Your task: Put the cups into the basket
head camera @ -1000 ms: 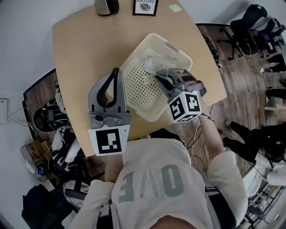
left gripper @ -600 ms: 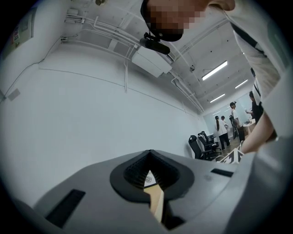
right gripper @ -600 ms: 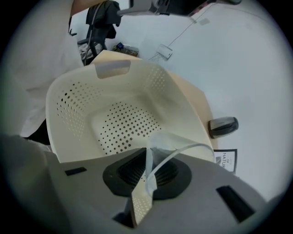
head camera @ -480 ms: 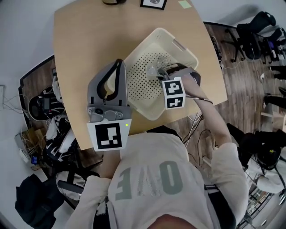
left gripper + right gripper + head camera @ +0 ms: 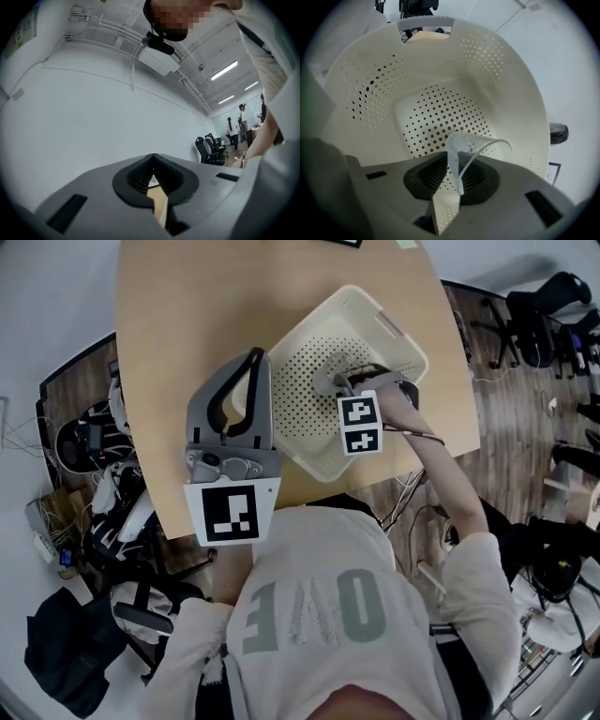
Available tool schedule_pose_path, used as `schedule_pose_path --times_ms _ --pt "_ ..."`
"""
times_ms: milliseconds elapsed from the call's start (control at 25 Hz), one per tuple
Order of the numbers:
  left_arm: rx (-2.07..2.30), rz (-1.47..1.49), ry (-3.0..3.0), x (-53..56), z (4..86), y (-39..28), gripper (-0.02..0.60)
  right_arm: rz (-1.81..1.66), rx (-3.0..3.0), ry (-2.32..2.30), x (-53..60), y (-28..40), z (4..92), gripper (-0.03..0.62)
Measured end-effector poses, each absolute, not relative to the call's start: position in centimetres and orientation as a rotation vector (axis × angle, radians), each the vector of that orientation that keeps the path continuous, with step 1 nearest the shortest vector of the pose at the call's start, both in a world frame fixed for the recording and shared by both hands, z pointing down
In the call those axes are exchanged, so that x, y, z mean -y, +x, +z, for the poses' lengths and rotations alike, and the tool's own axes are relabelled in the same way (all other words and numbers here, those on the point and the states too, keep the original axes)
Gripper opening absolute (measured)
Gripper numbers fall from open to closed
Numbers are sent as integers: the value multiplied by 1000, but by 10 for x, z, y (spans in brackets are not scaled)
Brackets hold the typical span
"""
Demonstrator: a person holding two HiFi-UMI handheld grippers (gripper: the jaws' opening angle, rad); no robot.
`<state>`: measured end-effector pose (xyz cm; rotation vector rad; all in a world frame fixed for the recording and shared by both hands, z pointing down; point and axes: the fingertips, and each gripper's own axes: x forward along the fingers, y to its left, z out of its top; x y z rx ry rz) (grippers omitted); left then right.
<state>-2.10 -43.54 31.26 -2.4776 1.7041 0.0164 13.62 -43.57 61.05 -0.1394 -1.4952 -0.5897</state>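
Now the right gripper has its jaws pinched on a clear cup down inside the basket; it just needs letting go; the left gripper has its jaws together, holding nothing.

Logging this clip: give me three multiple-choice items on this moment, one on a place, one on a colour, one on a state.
1. Where are the right gripper's jaws relative to the basket?
A) outside it, to its left
B) inside it
C) beneath it

2. What colour is the basket?
A) cream
B) blue
C) black

3. What state is the left gripper in?
A) gripping something
B) wide open
C) shut, empty

Answers:
1 B: the right gripper view shows perforated basket walls all round the clear cup that it pinches.
2 A: the head view and the right gripper view both show it cream.
3 C: in the left gripper view the jaws meet with nothing between them.
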Motion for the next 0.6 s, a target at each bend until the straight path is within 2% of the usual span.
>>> schedule_pose_path --times_ms 200,360,600 --pt "-1712 29 -2477 436 313 -23 6 -604 1614 -4 446 120 598 87" --pt "-1694 27 -2474 432 309 -19 5 -567 1708 78 448 113 578 84" --pt "-1681 32 -2461 426 301 -18 5 -489 1967 281 451 92 497 91"
